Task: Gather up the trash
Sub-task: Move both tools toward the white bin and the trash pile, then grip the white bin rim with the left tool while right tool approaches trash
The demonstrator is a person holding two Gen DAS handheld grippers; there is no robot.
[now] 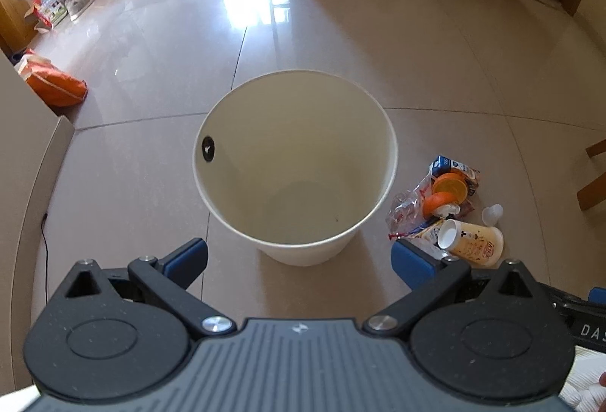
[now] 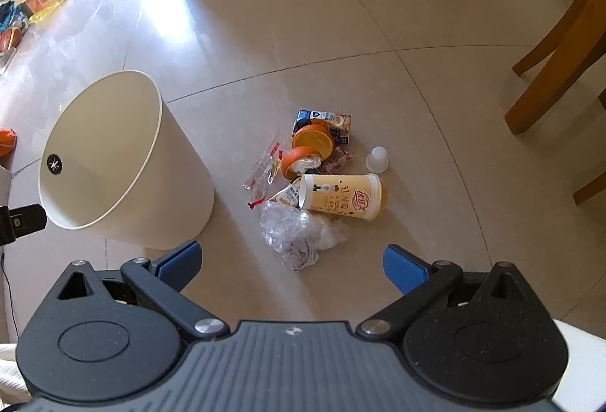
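1. We hold the left gripper (image 1: 299,262) over the tiled floor (image 1: 341,52); its blue-padded jaws are spread wide and grip nothing.
2. Straight ahead at 12 o'clock in the left wrist view stands the white bin (image 1: 295,165), upright, its inside bare apart from a round black sticker (image 1: 207,148) with a white star-like mark on the inner wall at 9 o'clock.
3. We hold the right gripper (image 2: 289,260) above the trash pile, jaws likewise spread and gripping nothing.
4. In the right wrist view the bin (image 2: 125,162) sits at 10 o'clock, and the trash lies on the floor just beside it, at 12 o'clock from the jaws.
5. Nearest the right jaws lies a crumpled clear plastic bag (image 2: 299,234).
6. Behind it a yellow drink cup (image 2: 341,196) lies on its side, open mouth toward the bin; it carries Chinese lettering and a round red logo, which we cannot read for certain.
7. Orange peel halves (image 2: 308,146) rest against a dark blue carton (image 2: 325,122) at the far end of the pile; its print is too small to read.
8. A small white plastic cap-like piece (image 2: 377,160) stands apart at 1 o'clock, and a clear wrapper with red print (image 2: 263,169) lies at 11 o'clock.
9. Wooden chair legs (image 2: 560,44) stand at 2 o'clock.
10. In the left wrist view the letters "DA" show on the black body of the right gripper at the right edge.
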